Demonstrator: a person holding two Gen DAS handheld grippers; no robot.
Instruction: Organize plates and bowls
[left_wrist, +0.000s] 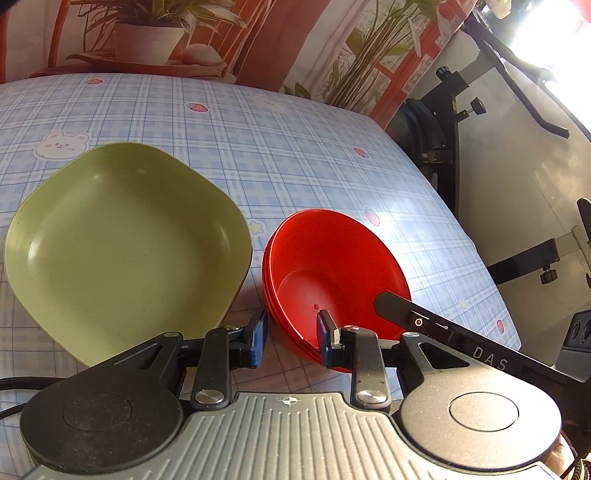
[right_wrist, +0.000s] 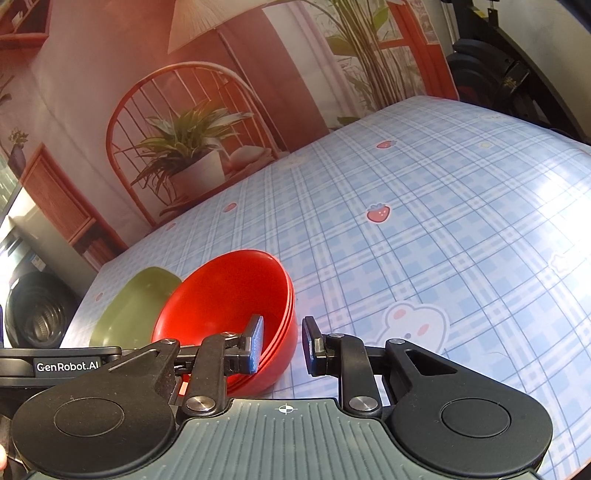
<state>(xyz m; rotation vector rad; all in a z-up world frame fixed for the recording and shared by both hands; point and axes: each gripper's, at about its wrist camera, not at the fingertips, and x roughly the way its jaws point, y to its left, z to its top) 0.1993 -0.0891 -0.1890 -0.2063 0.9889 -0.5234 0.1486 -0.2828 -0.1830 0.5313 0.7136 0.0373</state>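
Both grippers at the red bowl stack (left_wrist: 332, 266).
Left gripper (left_wrist: 291, 338) and right gripper (right_wrist: 282, 341) fingers part-open, each straddling a bowl wall, pads apart; green plate (left_wrist: 125, 243) left.

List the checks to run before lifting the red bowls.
1. Bowls nested in one stack: ok.
2. Left gripper straddles the rim, one finger inside, one outside: ok.
3. Right gripper straddles the rim on the opposite side: ok.
4. Pads pressing on the rim: not ok, both jaws stand open.
5. Plate apart from the bowls: ok, a gap shows.
6. Stack flat on the table: cannot tell.
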